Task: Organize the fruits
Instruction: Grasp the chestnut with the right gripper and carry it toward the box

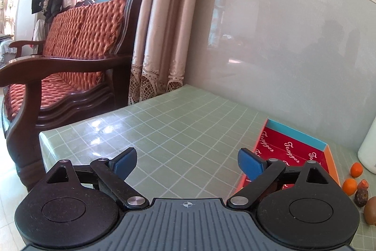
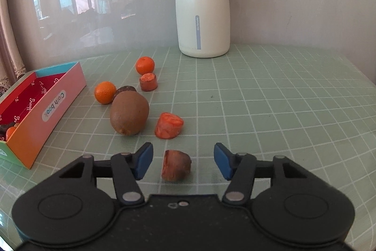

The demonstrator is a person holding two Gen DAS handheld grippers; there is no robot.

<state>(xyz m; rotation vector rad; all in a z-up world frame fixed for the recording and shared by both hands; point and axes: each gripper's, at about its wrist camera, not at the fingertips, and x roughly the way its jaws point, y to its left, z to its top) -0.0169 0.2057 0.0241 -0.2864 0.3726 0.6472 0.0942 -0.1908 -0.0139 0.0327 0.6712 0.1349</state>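
My right gripper stands open low over the green checked table, around a browned carrot stub that neither blue pad touches. Beyond it lie an orange carrot chunk, a brown kiwi, a third carrot piece, two tangerines and a dark brown fruit. A colourful open box at the left holds a small orange fruit. My left gripper is open and empty, left of the box; the kiwi and tangerines show at the right edge.
A tall white thermos jug stands at the back of the table against the glossy grey wall. A wooden sofa with an orange cushion and a curtain lie past the table's left edge.
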